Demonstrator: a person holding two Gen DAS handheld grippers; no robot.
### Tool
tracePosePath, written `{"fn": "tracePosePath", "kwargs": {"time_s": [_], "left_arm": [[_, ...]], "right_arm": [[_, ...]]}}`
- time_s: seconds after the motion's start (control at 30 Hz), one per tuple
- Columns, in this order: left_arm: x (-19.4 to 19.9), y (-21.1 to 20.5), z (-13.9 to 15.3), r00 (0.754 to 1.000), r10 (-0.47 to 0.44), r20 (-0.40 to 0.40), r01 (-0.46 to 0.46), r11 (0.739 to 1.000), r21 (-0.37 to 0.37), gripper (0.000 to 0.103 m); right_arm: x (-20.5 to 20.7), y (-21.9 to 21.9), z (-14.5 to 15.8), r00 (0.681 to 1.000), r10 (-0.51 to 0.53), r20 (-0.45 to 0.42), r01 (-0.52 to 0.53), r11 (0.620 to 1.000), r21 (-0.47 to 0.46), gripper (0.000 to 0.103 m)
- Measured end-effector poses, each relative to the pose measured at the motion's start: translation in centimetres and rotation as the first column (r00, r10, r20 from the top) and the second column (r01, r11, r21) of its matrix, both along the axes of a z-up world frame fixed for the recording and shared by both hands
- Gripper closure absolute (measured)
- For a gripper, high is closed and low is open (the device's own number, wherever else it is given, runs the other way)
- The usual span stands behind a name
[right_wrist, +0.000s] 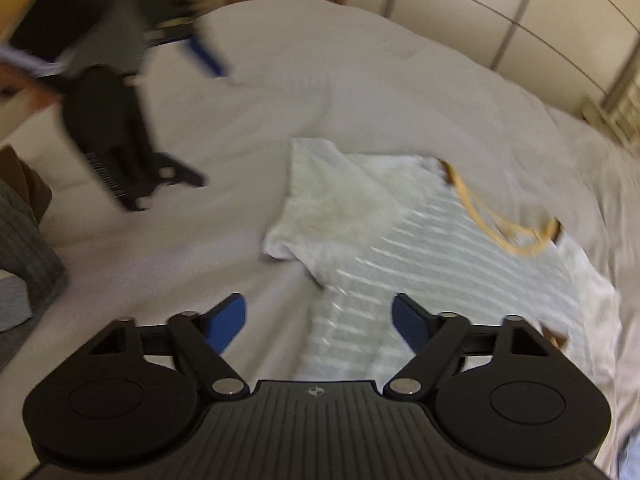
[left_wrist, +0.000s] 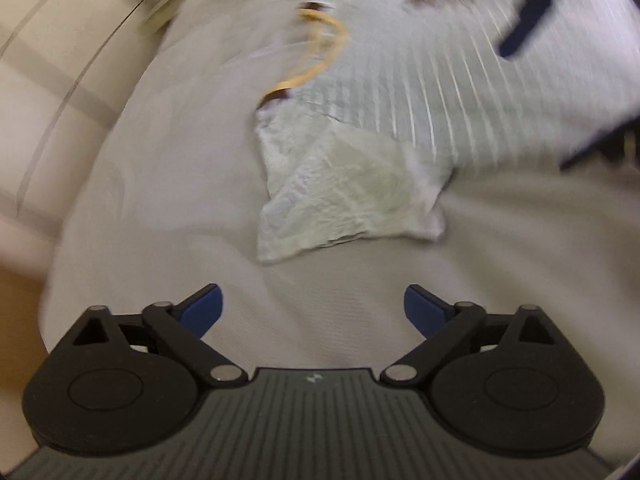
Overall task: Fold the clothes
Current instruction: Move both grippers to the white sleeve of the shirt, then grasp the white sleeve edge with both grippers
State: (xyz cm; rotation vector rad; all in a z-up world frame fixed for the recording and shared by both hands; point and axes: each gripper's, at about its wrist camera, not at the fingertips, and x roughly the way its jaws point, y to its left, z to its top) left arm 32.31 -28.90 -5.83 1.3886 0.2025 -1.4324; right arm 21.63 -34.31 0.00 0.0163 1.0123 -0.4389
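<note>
Striped pale shirt (right_wrist: 420,256) flat on grey bedsheet (left_wrist: 160,200), left tongs (left_wrist: 314,308) wide — empty, right tongs (right_wrist: 320,316) wide — empty.

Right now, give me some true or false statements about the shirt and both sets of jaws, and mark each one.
1. The striped shirt lies spread on the bed. True.
2. The left gripper is clamped on a sleeve. False: its jaws are open and empty, short of the sleeve.
3. The shirt's neckline has yellow trim. True.
4. The right gripper is shut. False: its jaws are open, above the shirt.
5. The shirt is plain black. False: it is pale with light stripes.
</note>
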Motion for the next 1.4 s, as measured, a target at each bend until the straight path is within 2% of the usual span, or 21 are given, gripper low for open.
{"fn": "tracePosePath", "kwargs": {"time_s": [0.1,0.13,0.17,0.23,0.43,0.5,0.57,0.67,0.73,0.8,0.9,0.93,1.03,1.17,1.3,1.4], "left_arm": [[1.8,-1.5,-3.4,0.978,-0.183,0.095,0.181,0.983,0.033,0.03],[2.3,-1.9,-4.5,0.965,-0.234,0.117,0.23,0.972,0.044,0.034],[2.8,-2.3,-5.5,0.947,-0.288,0.14,0.283,0.957,0.058,0.035],[3.6,-2.8,-7.1,0.901,-0.391,0.186,0.383,0.92,0.079,0.038],[5.2,-3.4,-10.1,0.712,-0.627,0.318,0.623,0.772,0.126,0.038],[5.7,-3.8,-10.9,0.672,-0.662,0.334,0.659,0.739,0.138,0.039],[6.1,-4.3,-11.4,0.653,-0.676,0.342,0.677,0.723,0.138,0.04],[6.3,-5.0,-11.9,0.65,-0.676,0.346,0.677,0.723,0.141,0.054],[6.3,-5.3,-12.0,0.654,-0.668,0.354,0.667,0.731,0.147,0.078],[6.3,-5.4,-12.0,0.661,-0.659,0.359,0.655,0.74,0.151,0.088],[6.1,-5.4,-11.3,0.678,-0.649,0.344,0.645,0.751,0.143,0.098],[6.1,-5.4,-10.9,0.683,-0.647,0.338,0.643,0.753,0.143,0.1],[5.9,-5.6,-9.7,0.699,-0.641,0.317,0.634,0.76,0.14,0.101],[5.6,-6.6,-7.5,0.727,-0.624,0.287,0.616,0.777,0.13,0.101],[4.9,-8.8,-4.6,0.764,-0.6,0.237,0.593,0.798,0.108,0.101],[3.7,-10.3,-3.3,0.769,-0.595,0.232,0.594,0.8,0.082,0.101]], "right_arm": [[2.4,0.5,-2.4,1.0,0.023,-0.02,-0.024,0.999,-0.035,0.045],[3.2,0.6,-3.2,0.999,0.029,-0.026,-0.03,0.999,-0.045,0.05],[4.0,0.7,-3.9,0.999,0.035,-0.033,-0.036,0.998,-0.056,0.05],[5.2,0.7,-5.2,0.998,0.044,-0.05,-0.048,0.996,-0.07,0.05],[7.8,0.7,-8.5,0.989,0.085,-0.123,-0.1,0.987,-0.125,0.05],[8.3,0.5,-9.3,0.986,0.09,-0.137,-0.11,0.984,-0.143,0.05],[8.8,0.1,-9.8,0.987,0.085,-0.139,-0.107,0.982,-0.157,0.053],[9.5,-0.5,-10.3,0.987,0.079,-0.142,-0.104,0.978,-0.178,0.058],[9.9,-0.8,-10.5,0.986,0.082,-0.147,-0.111,0.973,-0.201,0.062],[10.0,-1.2,-10.5,0.986,0.085,-0.146,-0.115,0.971,-0.211,0.07],[9.8,-2.0,-10.0,0.989,0.08,-0.121,-0.101,0.978,-0.181,0.087],[9.7,-2.4,-9.6,0.992,0.073,-0.106,-0.09,0.982,-0.166,0.094],[9.1,-3.5,-8.4,0.999,0.037,-0.03,-0.04,0.993,-0.107,0.095],[7.6,-6.1,-6.3,0.99,-0.085,0.11,0.079,0.995,0.055,0.096],[5.2,-8.3,-4.2,0.947,-0.228,0.224,0.188,0.964,0.185,0.097],[3.1,-9.4,-3.4,0.897,-0.345,0.277,0.27,0.923,0.274,0.097]]}}
